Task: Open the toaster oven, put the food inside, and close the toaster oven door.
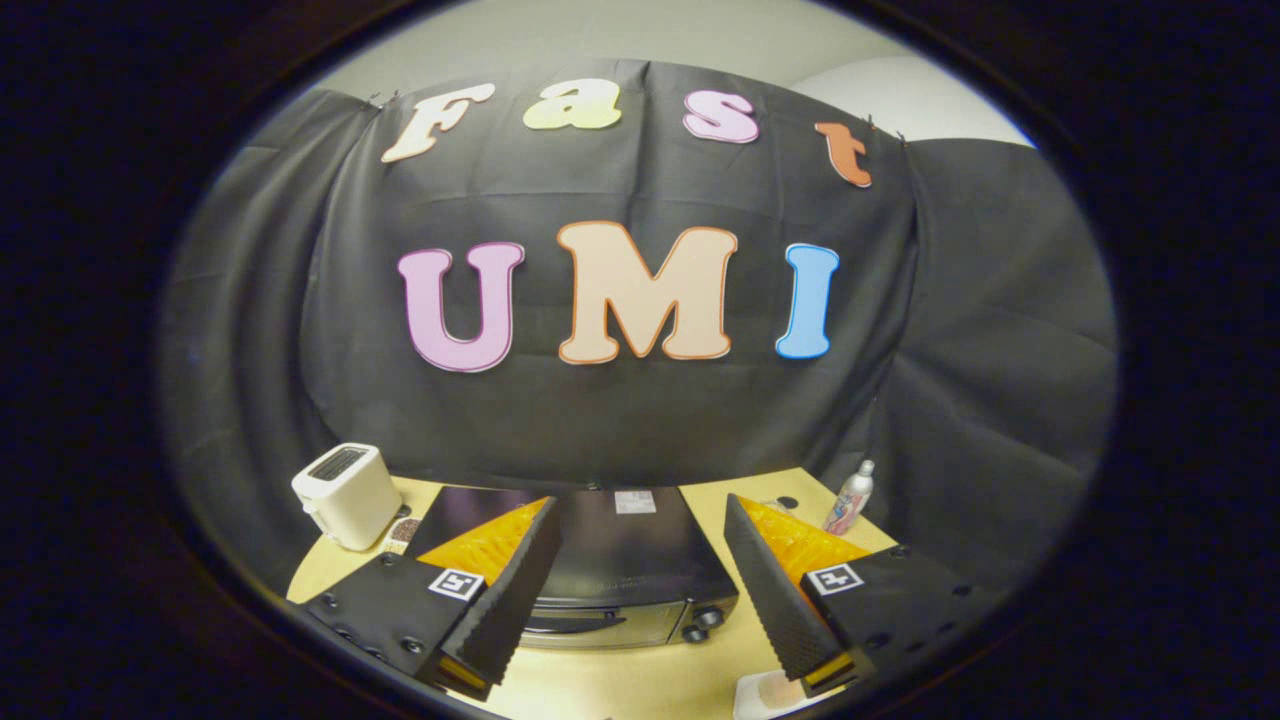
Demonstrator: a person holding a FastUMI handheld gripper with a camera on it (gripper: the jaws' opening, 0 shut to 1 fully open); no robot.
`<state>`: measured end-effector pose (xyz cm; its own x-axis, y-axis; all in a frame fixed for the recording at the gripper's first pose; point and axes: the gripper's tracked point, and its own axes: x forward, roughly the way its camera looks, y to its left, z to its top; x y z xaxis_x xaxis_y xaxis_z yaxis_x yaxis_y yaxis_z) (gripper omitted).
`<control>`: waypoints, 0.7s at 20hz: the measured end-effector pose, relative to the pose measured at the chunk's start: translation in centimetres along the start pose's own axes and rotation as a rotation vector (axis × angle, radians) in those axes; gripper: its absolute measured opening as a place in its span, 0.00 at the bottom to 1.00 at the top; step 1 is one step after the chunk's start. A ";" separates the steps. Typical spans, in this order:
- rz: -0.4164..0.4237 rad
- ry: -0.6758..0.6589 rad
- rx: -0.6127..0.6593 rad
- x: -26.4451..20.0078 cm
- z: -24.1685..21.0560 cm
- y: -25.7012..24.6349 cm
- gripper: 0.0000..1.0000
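Gripper (640, 610) at frame bottom — ribbed fingers spread wide, empty — framing the boxy black toaster oven (620, 575), door closed.

The gripper (640, 590) is hovering with its two fingers spread wide apart, pressing on nothing. Both fingers (510, 590) are angling forward and slightly inward, their ribbed inner faces turned toward each other across the gap. Each finger is carrying a small square marker on its upper face, near its base.
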<state>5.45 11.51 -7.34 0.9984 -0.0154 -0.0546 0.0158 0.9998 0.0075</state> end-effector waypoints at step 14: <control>0.102 0.014 0.018 4.3 -12.7 5.2 1.00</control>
<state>9.13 16.73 -20.18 0.9940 0.0868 -0.0670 -0.0848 0.9959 0.0321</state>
